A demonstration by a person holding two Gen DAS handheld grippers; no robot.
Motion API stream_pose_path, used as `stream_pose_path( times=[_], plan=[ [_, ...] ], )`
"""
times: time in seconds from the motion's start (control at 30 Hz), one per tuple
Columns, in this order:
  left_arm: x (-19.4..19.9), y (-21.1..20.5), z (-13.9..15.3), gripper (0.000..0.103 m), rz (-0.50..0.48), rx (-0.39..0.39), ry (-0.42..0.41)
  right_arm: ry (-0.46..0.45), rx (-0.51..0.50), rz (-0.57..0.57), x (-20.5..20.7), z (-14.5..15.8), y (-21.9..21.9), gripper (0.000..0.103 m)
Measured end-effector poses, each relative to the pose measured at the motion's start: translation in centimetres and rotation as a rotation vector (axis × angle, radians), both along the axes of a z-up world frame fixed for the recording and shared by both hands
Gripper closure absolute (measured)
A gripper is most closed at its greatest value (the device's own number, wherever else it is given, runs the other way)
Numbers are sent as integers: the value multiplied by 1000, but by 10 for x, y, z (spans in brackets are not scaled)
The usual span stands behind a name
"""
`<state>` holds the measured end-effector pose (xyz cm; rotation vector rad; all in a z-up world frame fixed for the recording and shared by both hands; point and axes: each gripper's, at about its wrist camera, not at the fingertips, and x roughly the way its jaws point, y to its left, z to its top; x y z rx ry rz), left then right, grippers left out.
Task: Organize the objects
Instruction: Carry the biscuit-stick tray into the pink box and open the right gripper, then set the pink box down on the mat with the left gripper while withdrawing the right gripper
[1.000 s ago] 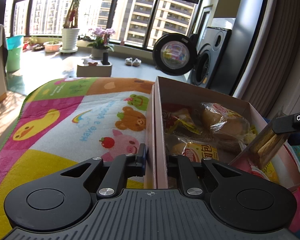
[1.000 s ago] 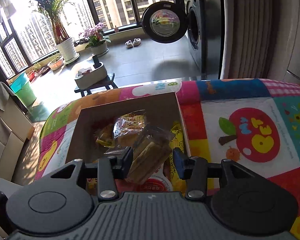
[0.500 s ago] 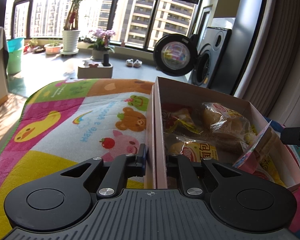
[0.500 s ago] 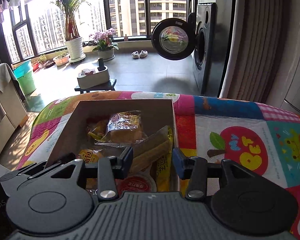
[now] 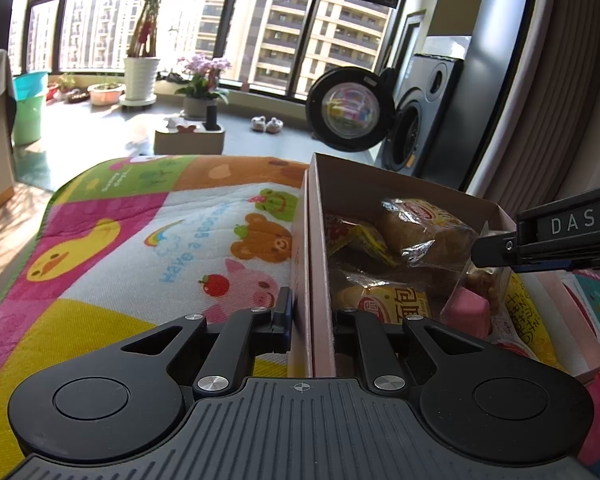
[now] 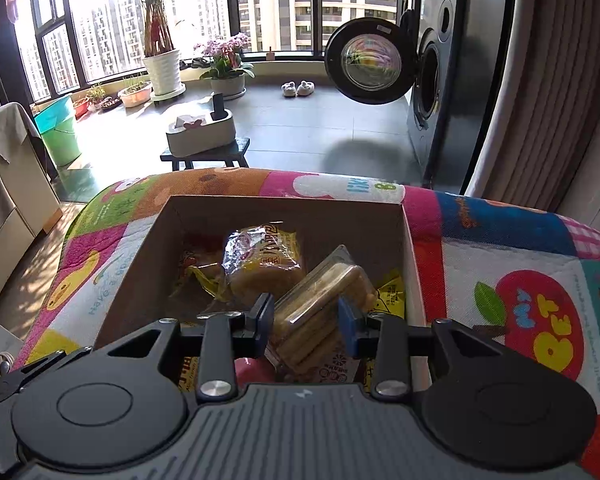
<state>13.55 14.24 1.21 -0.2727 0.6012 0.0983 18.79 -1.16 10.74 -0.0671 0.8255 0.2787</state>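
Observation:
An open cardboard box [image 5: 320,216] stands on the play mat, filled with several wrapped snacks, among them a bread packet [image 5: 420,228]. My left gripper [image 5: 312,316] is shut on the box's left side wall, one finger outside and one inside. From the right, my right gripper [image 5: 488,256] reaches in over the box. In the right wrist view my right gripper [image 6: 306,322] is shut on a clear packet of biscuits [image 6: 324,292], tilted and low among the snacks beside the bread packet [image 6: 260,264]. The box's [image 6: 284,216] far wall rises behind it.
The colourful cartoon play mat [image 5: 160,240] spreads left of the box and also right of it [image 6: 520,300]. Beyond the mat's far edge stand a low stool with a tissue box [image 6: 200,136], potted plants [image 6: 160,60] and a washing machine with its round door open [image 6: 368,60].
My right gripper has carried the biscuit packet down from above the box to among the snacks inside. My left gripper has kept its hold on the box wall.

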Motion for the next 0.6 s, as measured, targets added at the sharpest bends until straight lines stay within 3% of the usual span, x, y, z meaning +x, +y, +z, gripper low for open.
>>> stream_pose_path(
  times=[0.13,0.33,0.47,0.6],
  plan=[
    [0,0,0,89,0,0,0,56,69,1,-5,-2,-15,66],
    [0,0,0,89,0,0,-1,-28,26,54,-38,11,-25,63],
    [0,0,1,89,1,6,-2,-158,-24,102,-77,26,-47,38],
    [0,0,3,89,1,4,3,-177,-72,139,-103,14,-68,36]
  ],
)
